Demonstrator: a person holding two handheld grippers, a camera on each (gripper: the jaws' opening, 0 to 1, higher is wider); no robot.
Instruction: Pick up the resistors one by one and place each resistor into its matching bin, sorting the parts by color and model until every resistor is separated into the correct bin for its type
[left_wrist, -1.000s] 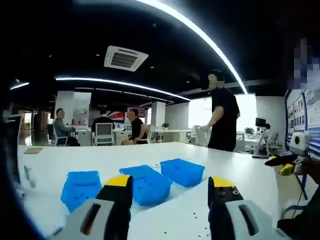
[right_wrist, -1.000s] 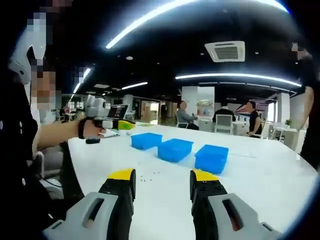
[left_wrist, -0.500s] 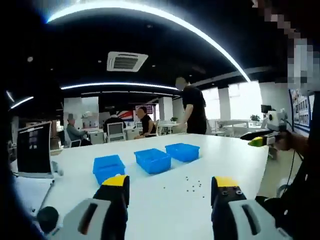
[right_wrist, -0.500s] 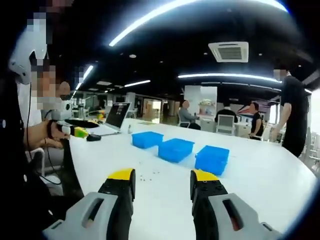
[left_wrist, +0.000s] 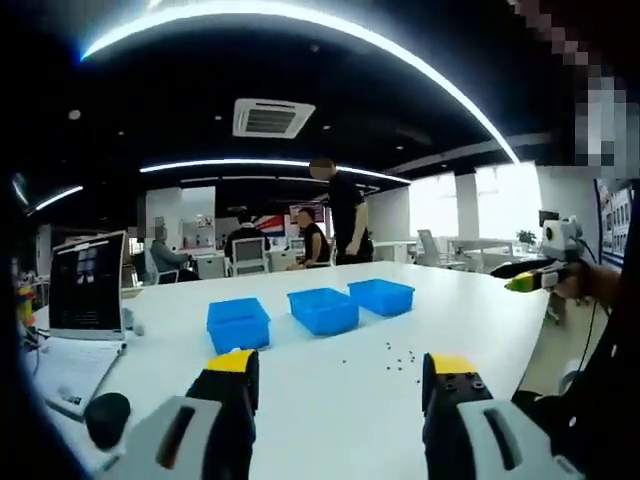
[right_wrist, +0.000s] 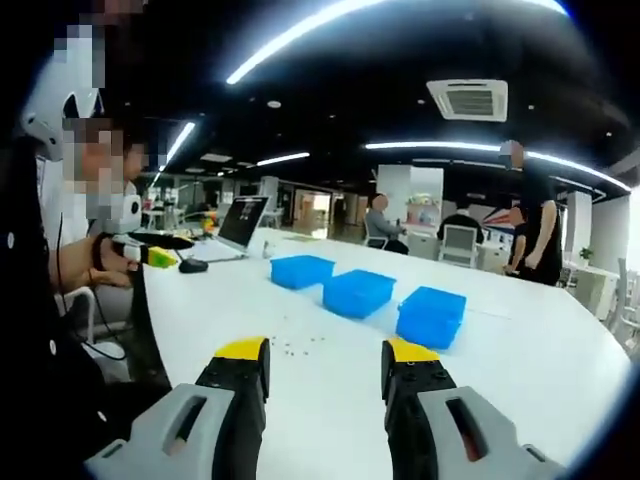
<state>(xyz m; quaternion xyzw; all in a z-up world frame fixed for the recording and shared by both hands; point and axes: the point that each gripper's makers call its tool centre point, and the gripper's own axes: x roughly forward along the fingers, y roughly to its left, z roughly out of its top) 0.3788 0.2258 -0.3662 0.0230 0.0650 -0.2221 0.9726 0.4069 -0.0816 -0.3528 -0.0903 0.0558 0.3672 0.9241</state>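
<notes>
Left gripper view: my left claw (left_wrist: 340, 372) stands wide open with nothing between its yellow-tipped jaws, held above the white counter (left_wrist: 300, 390) and clear of it. The resistors (left_wrist: 392, 355) lie as a loose scatter of small dark specks on the counter, nearer to me than the three blue bins (left_wrist: 323, 309), which sit in a row well apart from the scatter. A laptop (left_wrist: 85, 285) and a dark round object (left_wrist: 106, 417) sit at the counter's left.

In the right gripper view my right claw (right_wrist: 325, 362) is likewise fully open and empty, raised off the counter. The resistors (right_wrist: 300, 345) appear just ahead of its left jaw, and the bins (right_wrist: 360, 292) lie beyond them. My left claw (right_wrist: 150, 250) shows there at the far left, held out off the counter's edge.

Findings, as judgement: no part has yet been picked. The specks are too small to tell colour or model from here, so the chief risk is mis-sorting into the wrong bin. They lie close together; a wide-open claw closing on one may catch two or flick neighbours away. A part that small could also slip from the jaws on the way across to the bins. The bins' contents are not visible to me.
</notes>
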